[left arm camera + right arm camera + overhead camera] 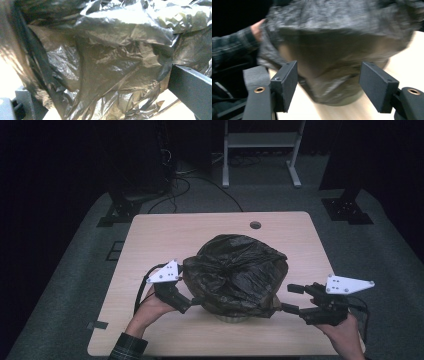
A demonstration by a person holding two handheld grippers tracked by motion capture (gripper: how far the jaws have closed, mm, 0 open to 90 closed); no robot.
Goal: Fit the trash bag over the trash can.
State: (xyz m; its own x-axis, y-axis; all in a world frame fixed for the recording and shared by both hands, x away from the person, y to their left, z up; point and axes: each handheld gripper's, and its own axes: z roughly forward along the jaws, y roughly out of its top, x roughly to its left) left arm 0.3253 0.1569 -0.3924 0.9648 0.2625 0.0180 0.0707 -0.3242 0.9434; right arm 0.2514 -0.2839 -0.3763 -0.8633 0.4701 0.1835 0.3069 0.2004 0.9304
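Fingers [192, 92] seemingly buried in black bag [235, 272], grip unclear.

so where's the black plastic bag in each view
high view: black plastic bag sits mid-table, between both tools.
left gripper view: crumpled bag film across the frame, close up.
right gripper view: blurred bag ahead, beyond the open jaws.
shared landmark: the pale wooden table.

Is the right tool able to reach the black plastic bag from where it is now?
Probably yes. The right tool stands open beside the black plastic bag, its jaws pointing at the bag's side, with only bare table between them. Nothing blocks the way.
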